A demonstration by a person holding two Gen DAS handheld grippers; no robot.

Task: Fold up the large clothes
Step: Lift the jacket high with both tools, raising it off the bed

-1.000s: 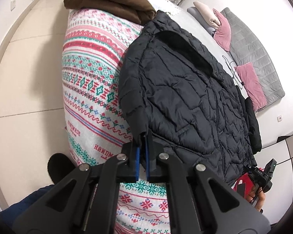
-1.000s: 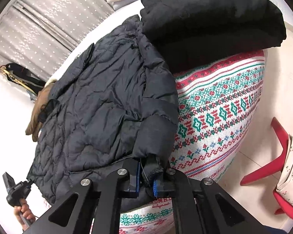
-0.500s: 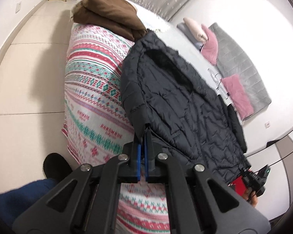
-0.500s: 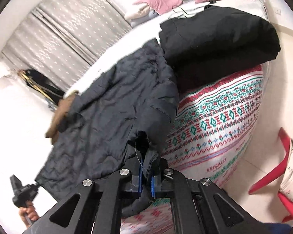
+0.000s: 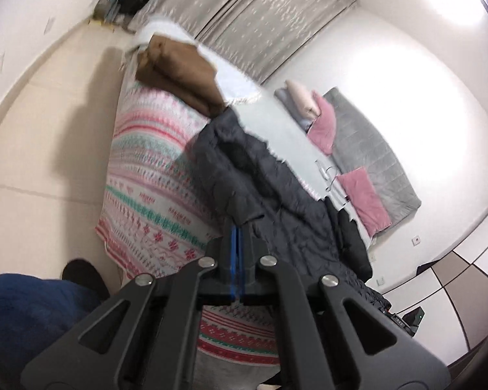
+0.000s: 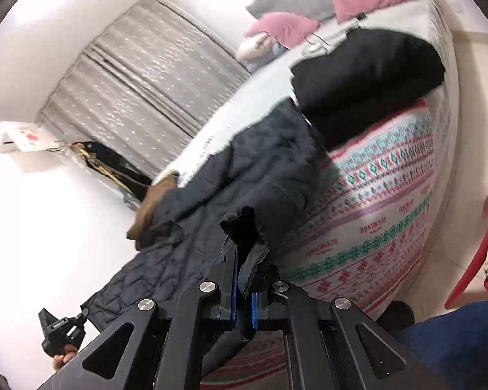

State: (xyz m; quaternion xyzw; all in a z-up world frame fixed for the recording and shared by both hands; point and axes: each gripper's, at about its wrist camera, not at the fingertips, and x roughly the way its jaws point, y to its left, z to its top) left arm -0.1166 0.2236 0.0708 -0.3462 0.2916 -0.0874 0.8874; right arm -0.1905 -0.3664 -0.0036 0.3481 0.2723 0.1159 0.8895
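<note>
Jacket (image 5: 276, 195): a dark navy quilted puffer with wavy stitch lines, lying lengthwise along the bed's edge, partly lifted at both near corners. Motion blur softens its outline in both views.
Jacket surface: puffy and creased, with a black lining patch showing near the collar in the left view.
Left gripper (image 5: 236, 237): jaws pressed together on a fold of the jacket's edge, blue pads nearly touching with the fabric pinched between them.
Right gripper (image 6: 242, 279): jaws pinching a cuff (image 6: 244, 227), whose dark ribbed end stands up above the blue pads, while more cloth hangs down between them.
Bed (image 5: 276, 120): covered by a pale sheet, with a blanket (image 5: 153, 175) patterned in pink, green and white draped over the near side and hanging toward the floor.
Brown pile (image 5: 179, 71): folded cloth at one end of the blanket, touching the jacket's collar end.
Black pile (image 6: 367, 74): folded dark garment at the opposite end, resting just beside the jacket's hem.
Pillows (image 5: 364, 201): pink ones on a gray quilt at the far side of the bed, well apart from the jacket.
Curtain (image 6: 153, 74): gray, spotted, behind the bed.
Chair (image 6: 481, 260): red, on the floor beside the bed.
</note>
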